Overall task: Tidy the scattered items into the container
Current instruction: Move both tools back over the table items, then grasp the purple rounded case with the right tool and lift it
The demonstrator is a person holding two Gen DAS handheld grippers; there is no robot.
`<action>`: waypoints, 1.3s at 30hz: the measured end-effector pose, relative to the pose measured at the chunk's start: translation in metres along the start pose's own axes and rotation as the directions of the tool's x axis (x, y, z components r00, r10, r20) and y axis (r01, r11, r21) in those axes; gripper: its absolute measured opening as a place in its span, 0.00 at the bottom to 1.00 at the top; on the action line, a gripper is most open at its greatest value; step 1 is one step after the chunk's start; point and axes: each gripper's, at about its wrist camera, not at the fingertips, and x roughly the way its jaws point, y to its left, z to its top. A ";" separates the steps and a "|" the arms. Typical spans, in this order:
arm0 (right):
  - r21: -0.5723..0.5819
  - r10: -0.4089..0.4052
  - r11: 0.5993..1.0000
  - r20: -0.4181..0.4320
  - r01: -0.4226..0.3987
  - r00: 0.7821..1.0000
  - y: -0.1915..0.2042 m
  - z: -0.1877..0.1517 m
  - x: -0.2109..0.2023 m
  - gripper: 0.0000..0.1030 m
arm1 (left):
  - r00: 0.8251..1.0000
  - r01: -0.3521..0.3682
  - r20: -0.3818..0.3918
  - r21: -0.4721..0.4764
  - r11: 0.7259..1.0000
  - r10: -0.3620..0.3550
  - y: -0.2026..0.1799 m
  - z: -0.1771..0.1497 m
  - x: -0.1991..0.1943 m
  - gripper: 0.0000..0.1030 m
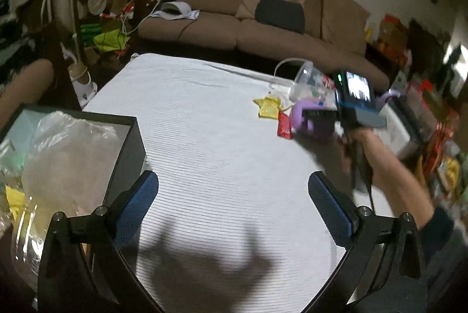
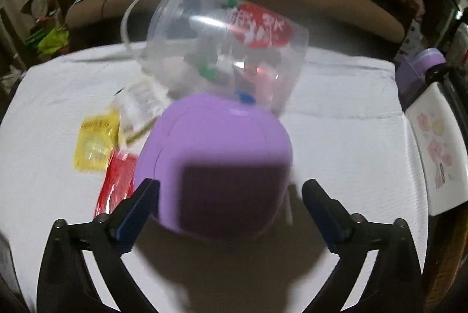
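A black box (image 1: pixel 128 143) holding clear plastic bags stands at the left of the white table; my open, empty left gripper (image 1: pixel 234 196) hovers beside it. My right gripper (image 2: pixel 231 193) is open, its fingers either side of a purple rounded case (image 2: pixel 216 161), not closed on it. The case also shows in the left wrist view (image 1: pixel 301 114), with the right gripper (image 1: pixel 318 117) at it. A clear plastic tub (image 2: pixel 222 44) with a red label lies on its side behind the case. A yellow packet (image 2: pixel 95 144), a red packet (image 2: pixel 115 184) and a white packet (image 2: pixel 140 99) lie to the left.
A white bottle with a purple cap (image 2: pixel 430 120) lies at the table's right edge. A brown sofa (image 1: pixel 263 20) runs behind the table. Clutter stands at the far left (image 1: pixel 102 29) and far right (image 1: pixel 433 114).
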 end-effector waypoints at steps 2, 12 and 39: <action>0.002 0.021 1.000 -0.011 -0.021 1.000 0.002 0.006 0.004 0.99 | 1.000 -0.014 0.001 0.050 0.999 0.014 -0.006 -0.005 0.000 0.99; -0.026 0.141 0.989 -0.076 -0.143 0.987 0.005 0.013 0.008 1.00 | 1.000 0.002 -0.005 0.147 0.989 -0.001 -0.026 -0.019 0.002 0.99; -0.433 0.477 0.759 -0.136 -0.485 0.868 0.055 0.002 -0.025 1.00 | 0.999 0.052 -0.006 0.020 0.998 -0.052 -0.002 -0.006 -0.006 0.99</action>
